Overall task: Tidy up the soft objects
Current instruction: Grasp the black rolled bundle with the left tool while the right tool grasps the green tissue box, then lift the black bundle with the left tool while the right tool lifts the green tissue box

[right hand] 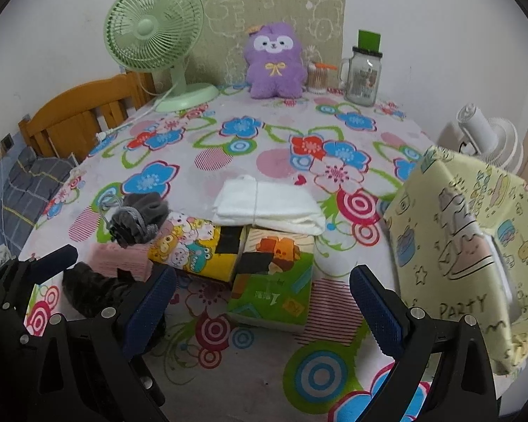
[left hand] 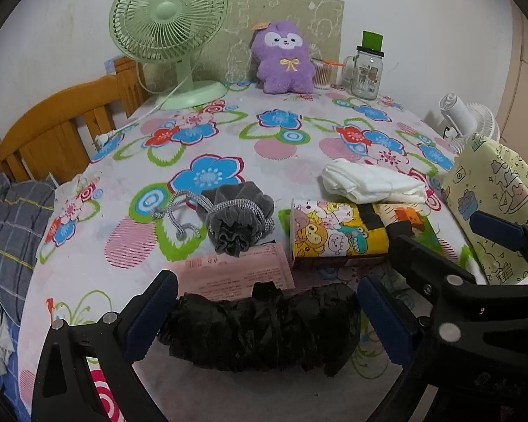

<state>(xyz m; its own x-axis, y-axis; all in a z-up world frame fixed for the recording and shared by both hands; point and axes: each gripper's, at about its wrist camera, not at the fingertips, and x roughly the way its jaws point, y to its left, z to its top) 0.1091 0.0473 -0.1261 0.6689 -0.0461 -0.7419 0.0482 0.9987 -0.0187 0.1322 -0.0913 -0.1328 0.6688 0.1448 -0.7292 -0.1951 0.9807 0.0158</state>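
Note:
My left gripper [left hand: 264, 313] is open, its blue pads on either side of a crumpled black bundle [left hand: 260, 330] on the flowered table; I cannot tell if they touch it. Beyond it lie a pink packet [left hand: 236, 272], a grey drawstring pouch [left hand: 237, 216], a cartoon tissue pack [left hand: 334, 234] and folded white cloth [left hand: 373, 181]. My right gripper [right hand: 262, 302] is open and empty, just before a green tissue pack [right hand: 274, 281]. The black bundle [right hand: 88, 292] lies to its left. The right gripper also shows at the right of the left wrist view [left hand: 450, 242].
A yellow-green cartoon bag [right hand: 464, 246] stands at the right. A purple plush [left hand: 285, 58], green fan [left hand: 169, 24], glass jar [left hand: 366, 70] and cotton-swab cup [left hand: 322, 75] line the back wall. A wooden headboard [left hand: 52, 130] and bedding are left; a white fan [right hand: 489, 137] is right.

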